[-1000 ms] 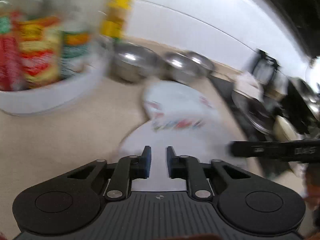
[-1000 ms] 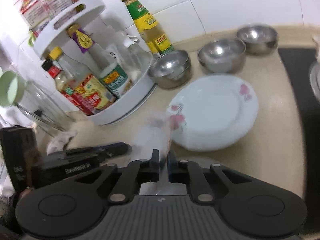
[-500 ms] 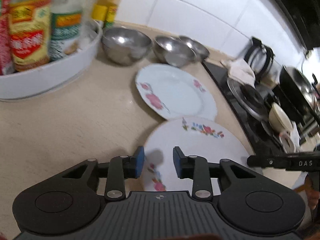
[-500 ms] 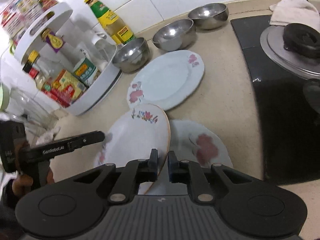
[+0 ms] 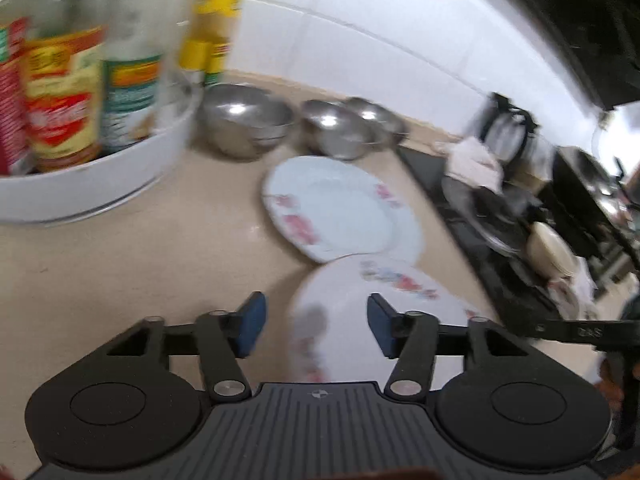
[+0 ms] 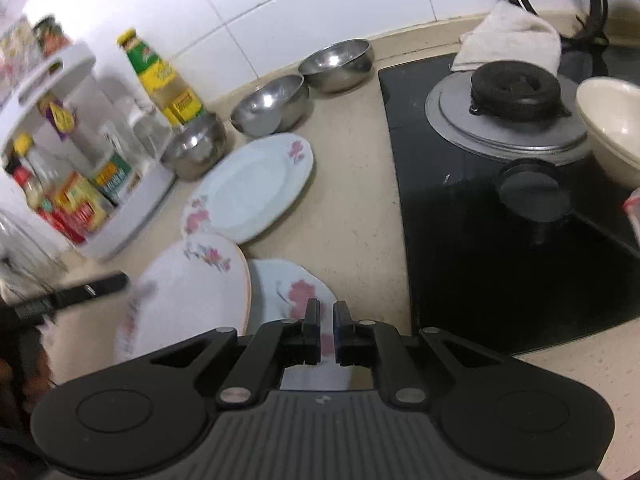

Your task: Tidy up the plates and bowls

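Left gripper [image 5: 316,328]: jaws spread, just opened further. Rim of the gold-edged plate [image 5: 380,300] below and between the blue pads [image 5: 252,326], with no pad pressing on it. Blurred view (fine detail of the rim unreadable).

Right gripper [image 6: 326,332]: jaws pressed almost together, only a thin slit left. Positioned over the pink-flower plate [image 6: 292,292]. Cannot tell whether that plate's rim is pinched in the slit.

Plates on the beige surface [image 6: 360,200]:
- Gold-edged plate: nearest the left gripper, overlapping the left part of the pink-flower plate.
- Pink-flower plate: flat, beside the black stove top [image 6: 500,240].
- Pale blue plate [image 6: 252,188]: farther back, flat, its near edge just beside the gold-edged plate.

Bowls:
- Row of three steel bowls [image 6: 272,108] along the tiled wall, behind the pale blue plate, all upright and unstacked.
- Cream bowl [image 6: 612,128] on the stove top, at the far right of the right wrist view.

Other items: white condiment rack [image 6: 132,216] with bottles and jars at the left, close to the nearest steel bowl; folded cloth [image 6: 508,40] behind the burner.
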`<action>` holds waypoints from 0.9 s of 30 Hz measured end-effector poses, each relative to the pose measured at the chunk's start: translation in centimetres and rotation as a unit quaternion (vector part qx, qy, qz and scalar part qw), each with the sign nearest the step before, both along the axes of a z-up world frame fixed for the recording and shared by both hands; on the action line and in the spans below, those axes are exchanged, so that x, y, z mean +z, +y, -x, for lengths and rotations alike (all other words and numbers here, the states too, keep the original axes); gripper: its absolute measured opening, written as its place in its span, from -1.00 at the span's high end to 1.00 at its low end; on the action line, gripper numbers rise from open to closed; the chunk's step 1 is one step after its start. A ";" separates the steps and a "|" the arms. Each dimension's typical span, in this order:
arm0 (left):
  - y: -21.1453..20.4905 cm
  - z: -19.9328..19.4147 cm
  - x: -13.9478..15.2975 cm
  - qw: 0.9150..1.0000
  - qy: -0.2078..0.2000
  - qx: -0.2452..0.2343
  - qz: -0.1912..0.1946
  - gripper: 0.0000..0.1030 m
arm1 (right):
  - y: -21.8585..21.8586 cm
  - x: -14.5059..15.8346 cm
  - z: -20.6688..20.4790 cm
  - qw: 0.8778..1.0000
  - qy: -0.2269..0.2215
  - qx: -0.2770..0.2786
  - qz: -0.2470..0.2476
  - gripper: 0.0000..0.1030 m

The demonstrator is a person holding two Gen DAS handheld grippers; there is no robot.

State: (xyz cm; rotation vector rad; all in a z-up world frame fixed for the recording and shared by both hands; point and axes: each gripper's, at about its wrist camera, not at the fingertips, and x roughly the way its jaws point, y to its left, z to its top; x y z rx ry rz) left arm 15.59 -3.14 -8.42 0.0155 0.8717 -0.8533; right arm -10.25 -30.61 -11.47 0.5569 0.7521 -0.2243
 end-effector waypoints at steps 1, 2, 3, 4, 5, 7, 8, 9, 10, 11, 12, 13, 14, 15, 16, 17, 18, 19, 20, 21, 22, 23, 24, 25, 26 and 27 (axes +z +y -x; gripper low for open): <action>0.2 -0.2 -0.6 1.000 0.010 0.012 -0.011 -0.20 | 0.1 -0.1 0.0 1.000 0.006 -0.001 0.014 0.83; 0.4 -0.4 -1.2 0.999 0.025 0.017 -0.014 -0.20 | 0.0 -0.4 -0.1 1.000 0.009 0.000 0.020 0.83; 0.5 -0.4 -1.6 0.999 0.041 0.019 -0.011 -0.20 | -0.2 -0.6 0.0 1.000 0.011 -0.001 0.014 0.83; 0.3 -0.2 -2.0 0.998 0.056 0.014 -0.008 -0.19 | -0.4 -0.8 -0.1 1.000 0.012 -0.001 -0.001 0.83; 0.0 0.1 -2.3 0.998 0.063 0.007 -0.006 -0.19 | -0.6 -1.2 -0.1 1.000 0.014 0.000 -0.015 0.77; -0.9 0.9 -2.5 0.998 0.065 -0.011 -0.008 -0.19 | -0.6 -1.7 0.0 1.000 0.010 -0.002 -0.029 0.67; -1.4 1.2 -2.4 0.998 0.063 -0.020 -0.009 -0.26 | -0.6 -1.8 0.0 0.999 0.010 -0.002 -0.035 0.63; -2.0 1.7 -2.3 0.998 0.052 -0.028 -0.014 -0.30 | -0.7 -2.0 -0.1 0.999 0.010 -0.002 -0.042 0.63; -2.6 2.2 -2.1 0.998 0.037 -0.037 -0.018 -0.30 | -0.7 -2.1 0.0 0.999 0.008 -0.006 -0.047 0.62; -3.2 2.6 -1.8 0.998 0.025 -0.047 -0.023 -0.32 | -0.5 -2.1 0.1 0.999 0.008 -0.006 -0.045 0.62; -3.8 2.9 -1.7 0.998 0.020 -0.056 -0.028 -0.33 | -0.2 -2.1 0.0 0.999 0.008 0.000 -0.037 0.62; -4.5 3.3 -1.7 0.997 0.016 -0.071 -0.035 -0.33 | 0.2 -2.0 -0.1 1.000 0.007 0.007 -0.029 0.62; -5.2 3.7 -1.8 0.995 0.013 -0.085 -0.046 -0.39 | 0.5 -2.1 -0.3 0.999 0.005 0.010 -0.031 0.66; -5.6 4.1 -2.0 0.994 0.006 -0.089 -0.059 -0.51 | 0.7 -1.9 -0.4 1.000 -0.001 0.005 -0.027 0.66; -6.0 4.5 -2.2 0.993 -0.008 -0.092 -0.074 -0.56 | 1.0 -1.8 -0.6 1.000 0.001 0.014 -0.017 0.66; -6.1 4.8 -2.2 0.992 -0.014 -0.094 -0.082 -0.56 | 1.2 -1.7 -0.8 1.000 0.000 0.020 -0.010 0.66; -6.0 4.8 -2.2 0.991 -0.013 -0.097 -0.086 -0.58 | 1.2 -1.7 -0.8 1.000 0.000 0.021 -0.012 0.66; -5.7 4.7 -2.3 0.991 -0.004 -0.101 -0.088 -0.62 | 1.1 -1.8 -0.9 1.000 0.000 0.024 -0.018 0.66; -5.4 4.5 -2.3 0.990 0.010 -0.106 -0.091 -0.63 | 1.0 -1.8 -1.1 0.999 0.001 0.033 -0.023 0.66; -5.0 4.2 -2.4 0.990 0.020 -0.106 -0.095 -0.64 | 1.0 -1.8 -1.4 0.999 0.000 0.040 -0.026 0.66; -4.5 4.0 -2.5 0.989 0.025 -0.105 -0.102 -0.62 | 1.1 -1.8 -1.8 0.998 0.000 0.051 -0.028 0.65; -4.2 3.8 -2.5 0.988 0.025 -0.102 -0.109 -0.62 | 1.2 -1.8 -2.2 0.998 0.001 0.064 -0.029 0.64; -3.9 3.6 -2.3 0.989 0.024 -0.097 -0.111 -0.62 | 1.1 -1.8 -2.6 0.996 0.005 0.078 -0.035 0.64; -3.2 3.4 -2.0 0.990 0.021 -0.090 -0.105 -0.62 | 0.9 -1.9 -3.0 0.995 0.009 0.085 -0.047 0.64; -2.6 3.1 -1.5 0.992 0.025 -0.085 -0.094 -0.63 | 0.6 -2.0 -3.3 0.994 0.012 0.090 -0.060 0.64; -2.0 2.8 -0.9 0.993 0.029 -0.080 -0.081 -0.64 | 0.5 -2.1 -3.6 0.993 0.014 0.096 -0.063 0.63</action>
